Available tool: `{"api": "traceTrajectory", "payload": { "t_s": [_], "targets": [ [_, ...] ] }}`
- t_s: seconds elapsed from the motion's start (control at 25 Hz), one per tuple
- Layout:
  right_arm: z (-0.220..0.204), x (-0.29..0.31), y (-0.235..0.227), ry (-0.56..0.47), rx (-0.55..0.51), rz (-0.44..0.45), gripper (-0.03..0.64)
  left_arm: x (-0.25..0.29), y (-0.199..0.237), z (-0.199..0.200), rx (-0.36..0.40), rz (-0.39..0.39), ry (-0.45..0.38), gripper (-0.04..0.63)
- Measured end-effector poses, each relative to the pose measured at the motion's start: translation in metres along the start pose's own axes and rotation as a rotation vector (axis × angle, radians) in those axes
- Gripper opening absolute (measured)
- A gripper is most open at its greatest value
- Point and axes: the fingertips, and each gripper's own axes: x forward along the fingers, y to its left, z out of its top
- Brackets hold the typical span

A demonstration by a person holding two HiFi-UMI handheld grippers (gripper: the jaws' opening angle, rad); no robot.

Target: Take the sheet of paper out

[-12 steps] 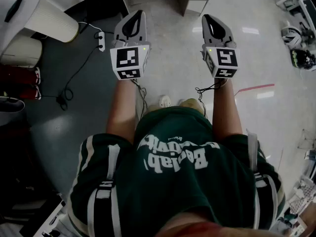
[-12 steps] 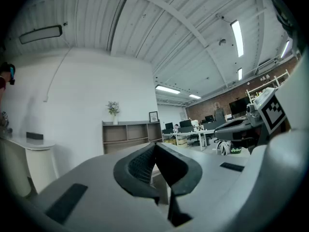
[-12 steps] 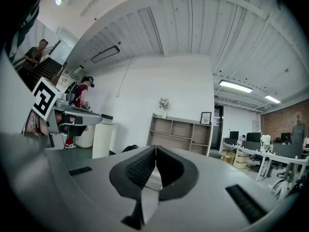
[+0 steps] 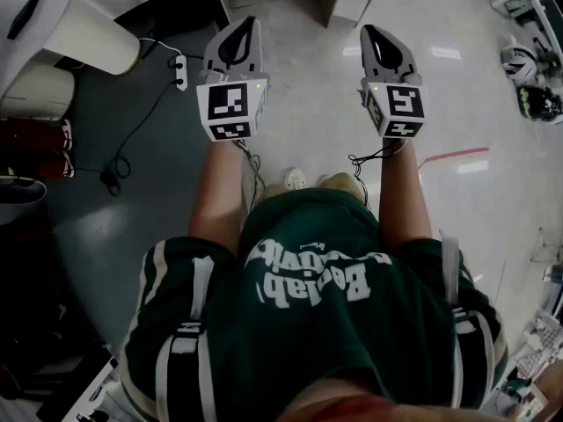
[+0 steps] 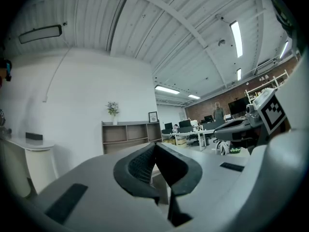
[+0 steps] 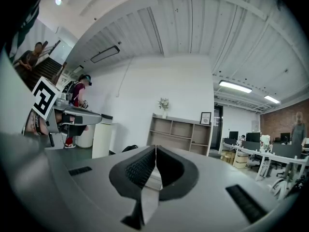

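Head view: looking down over a person in a dark green shirt [image 4: 308,323] standing on a pale glossy floor [image 4: 308,104], two bare forearms reach forward and hold the left gripper [image 4: 244,28] and the right gripper [image 4: 370,35] level, side by side and apart. Left gripper view: its black jaws are clenched tip to tip with nothing between them, aimed across an office at a wooden shelf unit [image 5: 128,135] with a small plant [image 5: 113,109] on top. Right gripper view: its jaws are likewise pressed together and empty, facing the same shelf unit; where the sheet of paper lies cannot be told from any view.
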Motion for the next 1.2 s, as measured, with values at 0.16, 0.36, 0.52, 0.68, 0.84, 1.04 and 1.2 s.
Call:
{"api": "traceTrajectory", "payload": {
  "t_s": [0.16,0.36,0.52,0.68,0.84,1.04,1.2],
  "targets": [
    [-0.001,-0.001,0.002,0.0,-0.01,0.0,0.035,0.001,0.0,-0.002,-0.003,-0.004,0.0,0.018],
    [-0.001,-0.006,-0.002,0.001,-0.011,0.003,0.035,0.001,-0.007,0.001,-0.007,-0.007,0.003,0.018],
    [-0.006,0.005,-0.006,0.0,-0.01,0.004,0.035,0.013,-0.004,-0.004,-0.009,-0.015,0.002,0.018],
    [-0.014,0.022,-0.013,-0.002,-0.013,0.006,0.035,0.034,-0.002,-0.014,-0.008,-0.023,0.006,0.018],
    [-0.018,0.052,-0.034,-0.008,-0.014,0.016,0.035,0.071,0.0,-0.017,-0.006,-0.026,0.005,0.018],
    [-0.021,0.104,-0.062,-0.018,-0.006,0.018,0.035,0.128,0.014,-0.021,0.004,-0.025,0.001,0.018],
    [-0.024,0.152,-0.09,-0.022,-0.005,0.039,0.035,0.18,0.026,-0.026,0.002,-0.012,0.005,0.018]
  ]
}}
